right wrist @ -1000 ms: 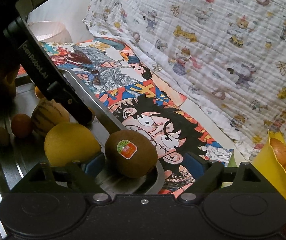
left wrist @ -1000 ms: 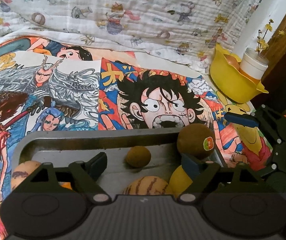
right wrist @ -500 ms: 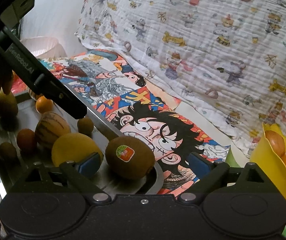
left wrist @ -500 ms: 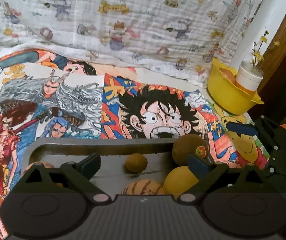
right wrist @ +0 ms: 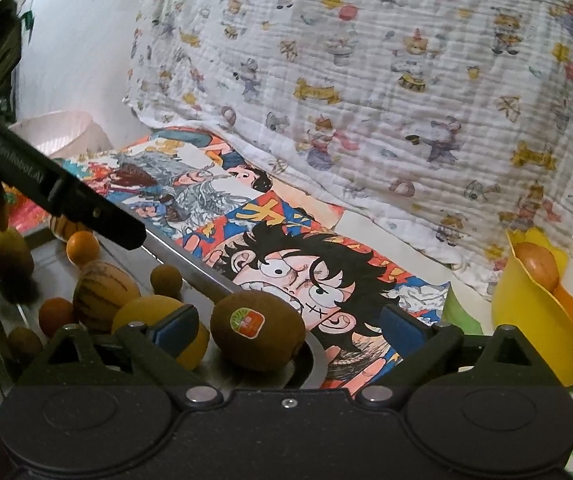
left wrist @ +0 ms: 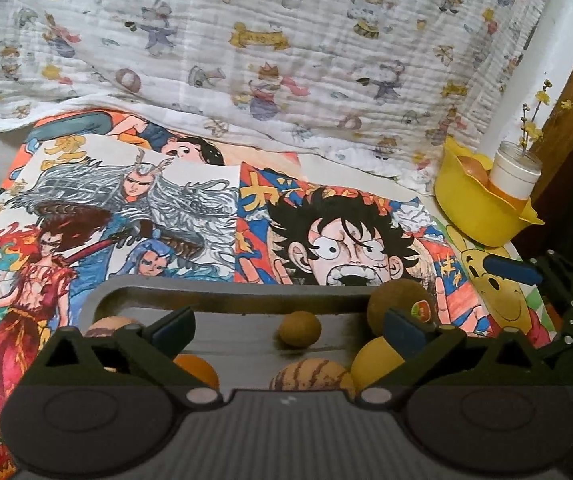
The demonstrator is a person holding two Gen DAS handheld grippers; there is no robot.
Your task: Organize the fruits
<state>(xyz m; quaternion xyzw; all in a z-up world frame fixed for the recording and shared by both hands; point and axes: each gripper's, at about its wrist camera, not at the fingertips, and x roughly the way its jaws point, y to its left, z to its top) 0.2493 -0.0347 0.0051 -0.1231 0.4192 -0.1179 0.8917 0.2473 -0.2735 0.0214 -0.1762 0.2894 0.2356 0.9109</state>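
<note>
A patterned white cloth (right wrist: 386, 80) fills the upper half of both views, and below it colourful cartoon posters (left wrist: 166, 208) are spread across the middle of each frame. A metal tray (left wrist: 222, 292) is seen at the lower centre of the left wrist view and at the lower left of the right wrist view, with the fruits gathered in it. A yellow bowl (right wrist: 526, 320) stands at the right edge of both views, with a brownish fruit inside and a white cup (left wrist: 512, 168) just beside it. In the right wrist view, a stickered kiwi (right wrist: 258, 330) rests at the tray's near corner, between the widely parted fingers of the right gripper (right wrist: 286, 328), which hold nothing. A yellow lemon (right wrist: 158, 316) lies just left of the kiwi, a striped melon-like fruit (right wrist: 104, 288) beyond it, then an orange (right wrist: 82, 242) further up. The left gripper (left wrist: 286, 330) is seen spread open over the tray, empty, with a small brown round fruit (left wrist: 299, 328) between its fingers.
</note>
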